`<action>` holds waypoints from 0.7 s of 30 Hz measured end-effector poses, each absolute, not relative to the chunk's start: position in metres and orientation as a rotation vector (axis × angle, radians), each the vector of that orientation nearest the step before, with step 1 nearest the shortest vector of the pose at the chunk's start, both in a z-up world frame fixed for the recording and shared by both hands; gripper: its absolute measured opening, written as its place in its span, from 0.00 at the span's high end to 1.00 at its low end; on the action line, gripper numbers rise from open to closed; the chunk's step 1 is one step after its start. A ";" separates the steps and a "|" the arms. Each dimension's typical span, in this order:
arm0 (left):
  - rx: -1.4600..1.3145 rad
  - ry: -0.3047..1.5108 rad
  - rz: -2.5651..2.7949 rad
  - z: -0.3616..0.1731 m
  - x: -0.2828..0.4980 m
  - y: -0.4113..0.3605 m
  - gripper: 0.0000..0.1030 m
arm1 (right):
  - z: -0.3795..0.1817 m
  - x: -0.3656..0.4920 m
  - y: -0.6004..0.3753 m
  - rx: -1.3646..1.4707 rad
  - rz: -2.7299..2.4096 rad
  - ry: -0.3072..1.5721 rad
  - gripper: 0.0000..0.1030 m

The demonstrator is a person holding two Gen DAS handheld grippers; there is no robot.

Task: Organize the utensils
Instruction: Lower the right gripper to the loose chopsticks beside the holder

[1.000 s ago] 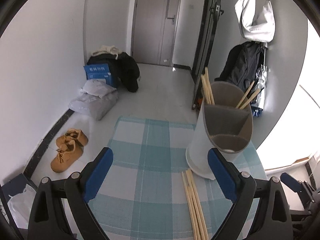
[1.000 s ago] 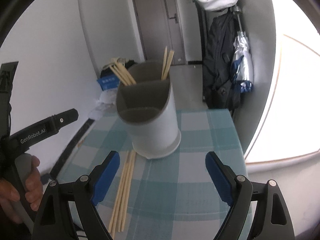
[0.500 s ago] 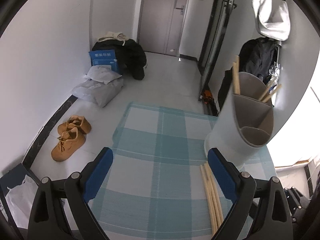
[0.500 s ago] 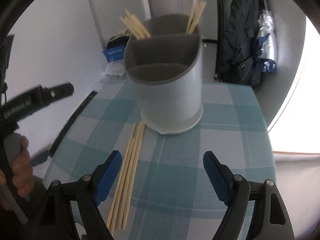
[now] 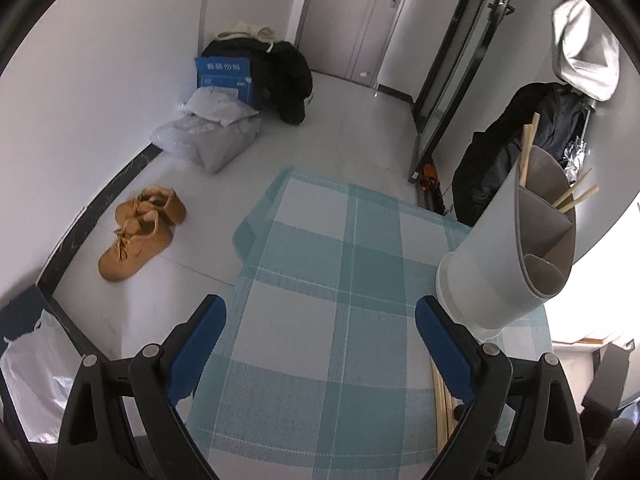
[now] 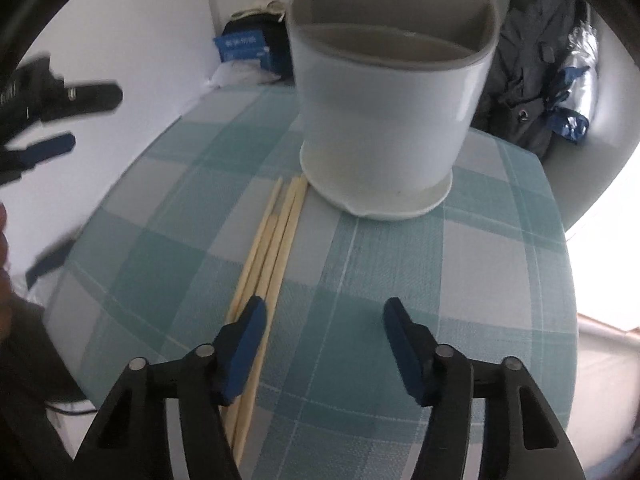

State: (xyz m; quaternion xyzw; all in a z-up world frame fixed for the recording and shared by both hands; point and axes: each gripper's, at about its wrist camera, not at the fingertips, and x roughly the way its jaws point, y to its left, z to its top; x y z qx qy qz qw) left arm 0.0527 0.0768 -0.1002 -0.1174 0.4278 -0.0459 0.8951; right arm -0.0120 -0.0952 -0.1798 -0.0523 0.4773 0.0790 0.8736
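A pale grey utensil holder (image 6: 384, 92) with divided compartments stands on the teal checked tablecloth (image 6: 400, 280); it also shows at the right of the left wrist view (image 5: 508, 256). Chopsticks stick up from its far compartments (image 5: 528, 148). Several loose wooden chopsticks (image 6: 272, 248) lie side by side on the cloth just left of the holder's base. My right gripper (image 6: 324, 320) is open and empty, low over the cloth, its left finger over the loose chopsticks. My left gripper (image 5: 320, 320) is open and empty over the cloth's left part; it shows blurred in the right wrist view (image 6: 56, 120).
Beyond the table's far edge is the floor with tan shoes (image 5: 140, 232), white bags (image 5: 208, 136), a blue box (image 5: 224, 80) and dark clothes (image 5: 280, 76). A dark jacket (image 6: 532, 64) hangs at the right. Bright window light lies to the right.
My right gripper has moved down and forward toward the loose chopsticks and the holder, and its fingers have narrowed a little. My left gripper has swung left, away from the holder.
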 end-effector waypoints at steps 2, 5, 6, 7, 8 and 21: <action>-0.251 0.885 -0.094 -0.100 0.053 0.078 0.10 | -0.180 -0.015 -0.094 -0.120 0.168 0.995 0.46; -0.254 0.883 -0.099 -0.099 0.051 0.078 0.10 | -0.179 -0.015 -0.091 -0.121 0.175 0.997 0.50; -0.253 0.884 -0.098 -0.099 0.051 0.078 0.10 | -0.179 -0.015 -0.090 -0.125 0.178 0.997 0.53; -0.253 0.886 -0.098 -0.099 0.052 0.079 0.10 | -0.179 -0.016 -0.088 -0.132 0.180 0.997 0.55; -0.254 0.889 -0.098 -0.099 0.051 0.079 0.10 | -0.179 -0.016 -0.086 -0.144 0.180 0.997 0.56; -0.309 0.891 -0.042 -0.099 0.056 0.100 0.10 | -0.175 -0.006 -0.072 -0.203 0.227 1.062 0.63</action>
